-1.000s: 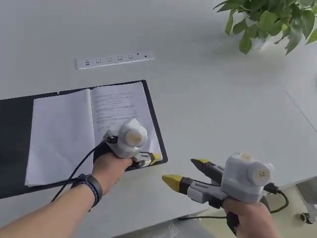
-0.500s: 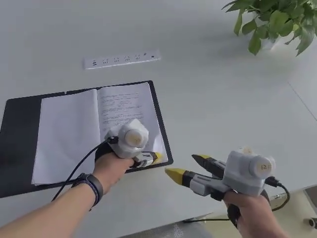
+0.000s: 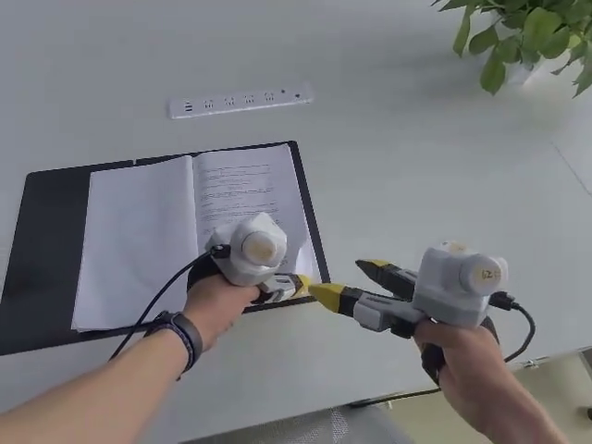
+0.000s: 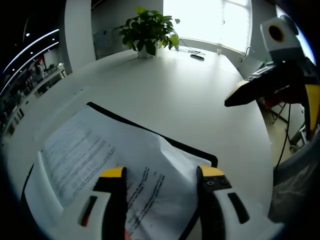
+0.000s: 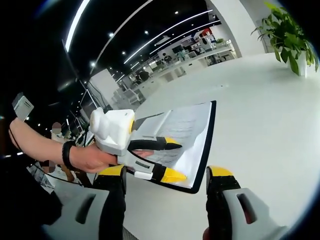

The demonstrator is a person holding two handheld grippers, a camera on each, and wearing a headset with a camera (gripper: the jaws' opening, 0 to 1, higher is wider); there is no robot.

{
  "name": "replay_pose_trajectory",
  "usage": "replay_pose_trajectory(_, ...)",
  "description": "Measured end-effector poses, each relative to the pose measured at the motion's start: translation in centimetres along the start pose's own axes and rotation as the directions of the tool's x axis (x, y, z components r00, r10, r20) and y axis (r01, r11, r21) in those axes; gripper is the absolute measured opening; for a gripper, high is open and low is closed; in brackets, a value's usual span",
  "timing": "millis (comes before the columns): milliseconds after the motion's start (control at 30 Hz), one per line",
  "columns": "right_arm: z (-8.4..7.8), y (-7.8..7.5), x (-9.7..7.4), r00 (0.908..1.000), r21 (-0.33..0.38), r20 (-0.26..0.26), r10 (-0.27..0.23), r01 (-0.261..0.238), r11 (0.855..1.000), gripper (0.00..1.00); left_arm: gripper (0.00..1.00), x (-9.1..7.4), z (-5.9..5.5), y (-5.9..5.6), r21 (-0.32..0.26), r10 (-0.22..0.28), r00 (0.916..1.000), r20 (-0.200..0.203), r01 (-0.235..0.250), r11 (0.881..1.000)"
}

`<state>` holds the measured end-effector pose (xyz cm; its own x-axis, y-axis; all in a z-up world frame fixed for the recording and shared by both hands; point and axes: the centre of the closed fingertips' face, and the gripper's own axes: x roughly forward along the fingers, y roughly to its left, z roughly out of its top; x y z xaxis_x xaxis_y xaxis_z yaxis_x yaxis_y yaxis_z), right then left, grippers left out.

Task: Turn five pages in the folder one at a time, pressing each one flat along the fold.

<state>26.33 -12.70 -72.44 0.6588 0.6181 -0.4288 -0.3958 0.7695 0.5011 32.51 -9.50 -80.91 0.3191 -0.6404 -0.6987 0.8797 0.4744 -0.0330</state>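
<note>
White table (image 3: pixel 416 139), open folder (image 3: pixel 42 240): left gripper (image 4: pixel 161 172) jaws stand apart over the page's (image 4: pixel 90 150) near corner; right gripper (image 3: pixel 347 279) gapes wide just beside it, empty.

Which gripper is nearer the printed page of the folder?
Left. The left gripper sits over the printed page, at its lower corner; the right gripper hovers beyond the folder, above the table.
</note>
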Motion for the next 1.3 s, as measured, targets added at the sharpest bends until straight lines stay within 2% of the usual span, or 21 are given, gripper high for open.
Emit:
replay_pose_trajectory(200,0.5,-1.4,1.3,0.9999,0.023,0.01,0.006,-0.006,1.0,0.62,0.56,0.0,0.0,0.0,0.002,0.002,1.0,-0.002,-0.002,1.0)
replay_pose_trajectory(333,0.4,-2.0,2.5,0.9996,0.01,-0.021,0.016,-0.016,1.0,0.6,0.56,0.1,0.0,0.0,-0.005,0.009,1.0,-0.001,-0.009,1.0)
replay_pose_trajectory(533,1.1,-2.2,4.6,0.9974,0.048,-0.016,0.07,-0.07,0.996,0.54,0.56,0.0,0.0,0.1,-0.012,0.005,1.0,0.003,-0.005,1.0)
replay_pose_trajectory(700,1.0,-2.5,6.2,0.995,0.074,-0.03,0.095,-0.093,0.993,0.51,0.56,0.1,0.0,0.1,-0.013,0.007,1.0,0.004,-0.006,1.0)
replay_pose_trajectory(900,0.8,-2.9,7.7,0.992,0.147,-0.017,0.126,-0.122,0.982,0.45,0.56,0.0,0.0,0.1,-0.015,0.005,1.0,0.003,-0.005,1.0)
replay_pose_trajectory(967,0.9,-2.9,8.1,0.9911,0.21,0.003,0.133,-0.131,0.969,0.43,0.56,0.0,0.0,0.0,-0.015,0.005,1.0,0.003,-0.005,1.0)
replay_pose_trajectory(1067,0.8,-3.4,8.6,0.9911,0.231,0.009,0.133,-0.131,0.964,0.42,0.56,0.0,0.0,0.0,-0.015,0.004,1.0,0.003,-0.004,1.0)
replay_pose_trajectory(1300,0.7,-3.6,9.3,0.9902,0.323,0.054,0.129,-0.14,0.936,0.29,0.56,0.0,0.1,0.0,-0.017,0.002,1.0,-0.003,-0.002,1.0)
